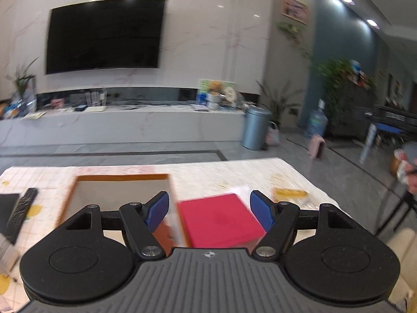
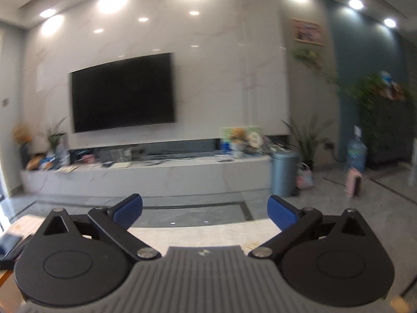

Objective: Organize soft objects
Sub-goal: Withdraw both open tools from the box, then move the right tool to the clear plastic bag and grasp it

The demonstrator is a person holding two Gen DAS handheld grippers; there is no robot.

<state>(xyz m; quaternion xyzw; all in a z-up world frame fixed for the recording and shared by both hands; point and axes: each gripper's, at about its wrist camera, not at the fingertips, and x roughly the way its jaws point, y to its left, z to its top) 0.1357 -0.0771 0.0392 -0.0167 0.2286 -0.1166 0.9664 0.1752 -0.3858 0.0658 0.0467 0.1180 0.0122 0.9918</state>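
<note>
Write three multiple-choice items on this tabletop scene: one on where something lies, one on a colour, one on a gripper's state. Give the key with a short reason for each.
1. Where does the red folded cloth lie relative to the orange-rimmed box?
A. Inside the box
B. On the table beside the box, on its right in the left wrist view
C. On the floor

2. What colour are the pads on the gripper fingers?
A. Blue
B. Green
C. White

3. What is the state of the right gripper?
A. Shut on a cloth
B. Shut on nothing
C. Open, nothing between its fingers

Key: 1 B, the cloth rests on the patterned table just outside the box's right wall. 2 A, both pads show blue in each wrist view. 3 C, the fingers stand wide apart with only floor and table edge seen between them.
</note>
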